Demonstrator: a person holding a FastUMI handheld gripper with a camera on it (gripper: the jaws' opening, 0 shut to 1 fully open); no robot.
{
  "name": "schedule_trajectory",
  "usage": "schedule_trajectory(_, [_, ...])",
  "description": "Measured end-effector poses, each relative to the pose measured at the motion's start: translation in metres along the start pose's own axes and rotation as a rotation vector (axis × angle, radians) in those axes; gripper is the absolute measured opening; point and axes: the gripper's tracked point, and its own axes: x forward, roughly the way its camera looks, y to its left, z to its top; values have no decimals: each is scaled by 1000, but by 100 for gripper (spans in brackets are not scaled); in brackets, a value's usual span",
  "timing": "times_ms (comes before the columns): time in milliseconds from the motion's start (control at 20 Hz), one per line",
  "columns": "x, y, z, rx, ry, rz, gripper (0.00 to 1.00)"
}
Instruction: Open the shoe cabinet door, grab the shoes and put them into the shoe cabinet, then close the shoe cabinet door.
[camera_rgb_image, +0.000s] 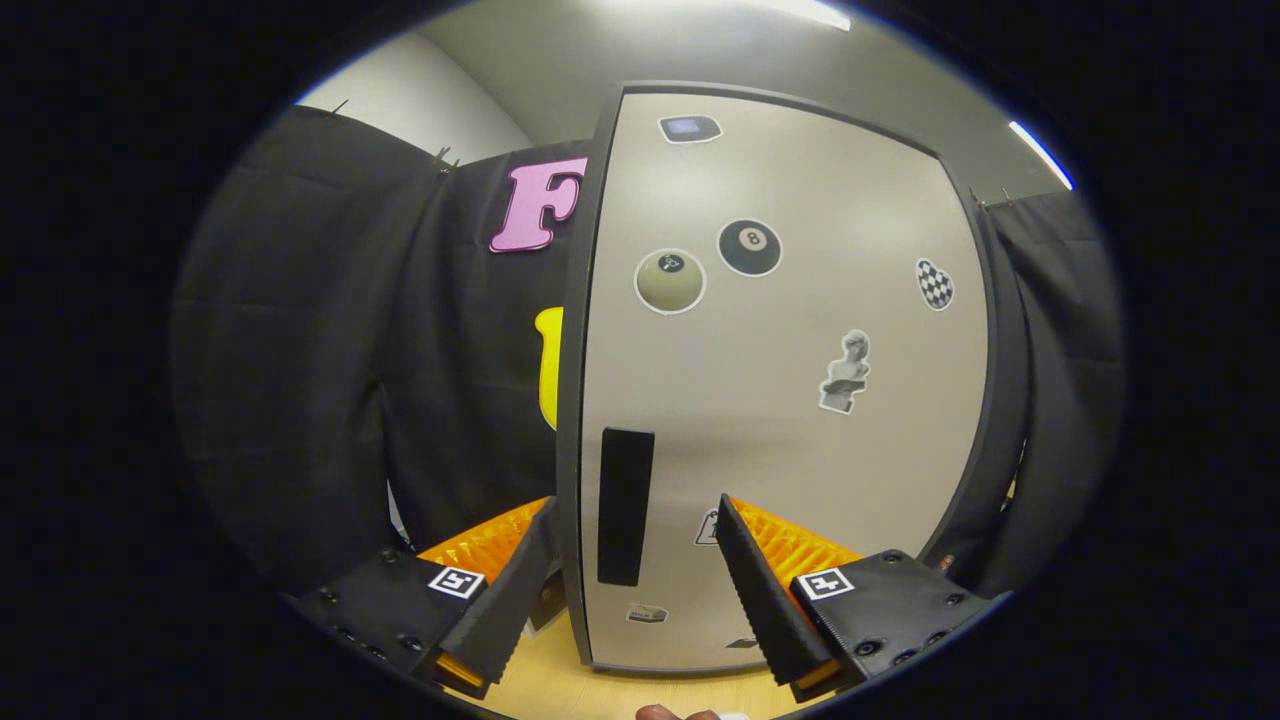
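With its fingers spread wide and gripping nothing, the hand-held gripper (635, 560) faces the shoe cabinet door (780, 400), which looks shut, though the seam is hard to judge. A dark vertical handle (625, 505) sits just ahead at 12 o'clock, between the fingers, untouched. Stickers (750, 247) dot the door at 1 o'clock. Wooden floor (560, 690) lies below.
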Motion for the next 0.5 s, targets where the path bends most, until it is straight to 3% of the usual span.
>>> schedule_trajectory(500, [43, 5, -23, 22, 92, -36, 98])
